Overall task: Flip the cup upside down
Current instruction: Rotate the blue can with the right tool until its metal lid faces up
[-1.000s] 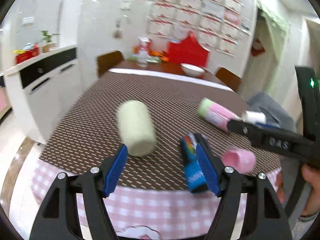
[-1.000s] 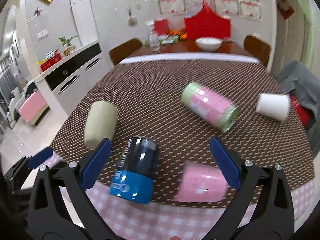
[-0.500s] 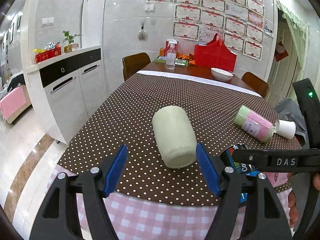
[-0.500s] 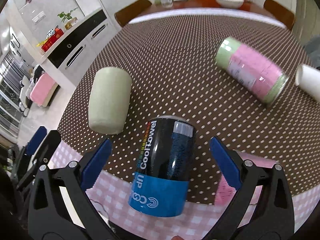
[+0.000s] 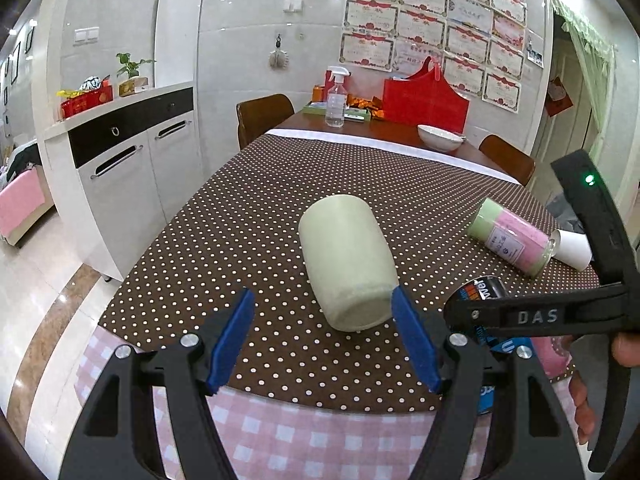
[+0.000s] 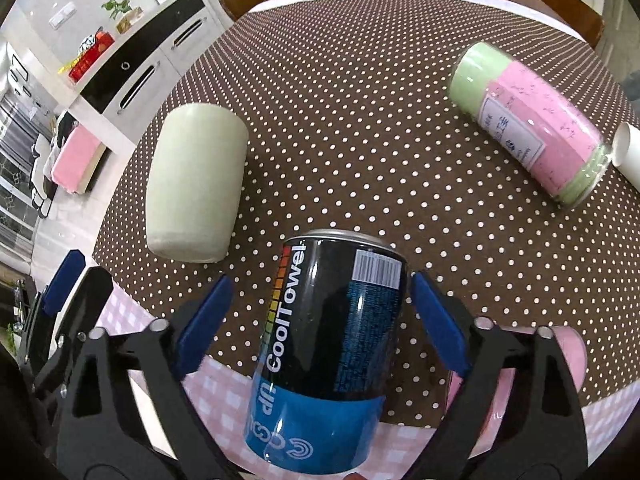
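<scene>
Pink cup (image 6: 560, 364): mostly hidden behind right tongs (image 6: 316, 312). White cup (image 6: 630, 152): cut off at the frame edge. Can (image 5: 486, 292): largely covered by the tongs' arm in the left view. Certificate (image 5: 370, 50) text illegible.

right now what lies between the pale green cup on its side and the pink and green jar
Only bare dotted tablecloth separates the pale green cup from the pink and green jar, clearest in the right wrist view.

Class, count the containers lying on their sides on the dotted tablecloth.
5: pale green cup at left, CoolTowel can in front, pink-and-green canister at right, white cup beyond it, pink cup partly hidden.
</scene>
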Tool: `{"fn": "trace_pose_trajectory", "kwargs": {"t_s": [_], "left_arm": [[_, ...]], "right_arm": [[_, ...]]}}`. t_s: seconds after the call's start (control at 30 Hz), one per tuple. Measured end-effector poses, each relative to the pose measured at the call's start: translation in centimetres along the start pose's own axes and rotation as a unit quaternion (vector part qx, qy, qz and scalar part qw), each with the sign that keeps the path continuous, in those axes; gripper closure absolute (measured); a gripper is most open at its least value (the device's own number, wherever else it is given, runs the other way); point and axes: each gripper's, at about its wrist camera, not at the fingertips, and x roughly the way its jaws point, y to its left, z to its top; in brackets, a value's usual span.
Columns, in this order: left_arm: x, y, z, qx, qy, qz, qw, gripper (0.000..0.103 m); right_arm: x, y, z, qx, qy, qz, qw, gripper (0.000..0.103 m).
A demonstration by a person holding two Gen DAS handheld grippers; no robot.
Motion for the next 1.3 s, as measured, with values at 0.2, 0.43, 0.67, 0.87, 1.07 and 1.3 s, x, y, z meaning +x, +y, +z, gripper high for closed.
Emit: {"fn": "trace_pose_trajectory", "kwargs": {"t_s": [0.2, 0.43, 0.67, 0.87, 1.07, 1.3], "left_arm": [[0.1, 0.1, -0.1, -0.002, 0.002, -0.003, 1.0, 0.033], [0.2, 0.0, -0.2, -0.001, 0.0, -0.008, 1.0, 0.033], [0.8, -0.6, -0.4, 0.001, 0.006, -0.009, 0.9999, 0.033], [0.9, -1.1, -0.5, 0.005, 0.007, -0.011, 0.9999, 0.033], [0.9, -1.5, -0.6, 0.007, 0.006, -0.012, 0.9999, 0.033], [0.7, -1.9, -0.7, 0.012, 0.006, -0.013, 0.9998, 0.033]], "right_arm": [[0.5, -0.6, 0.2, 0.002, 0.009, 0.003, 1.0, 0.034], [0.0, -0.6, 0.0, -0.004, -0.005, 0.005, 1.0, 0.035], [-2.4, -0.3, -0.7, -0.03, -0.06, -0.013, 0.998, 0.035], [-4.2, -0.2, -0.7, -0.049, -0.112, -0.05, 0.991, 0.035], [-5.1, 0.1, -0.8, -0.062, -0.148, -0.064, 0.985, 0.036], [-5.8, 0.4, -1.0, -0.074, -0.181, -0.079, 0.978, 0.036]]}}
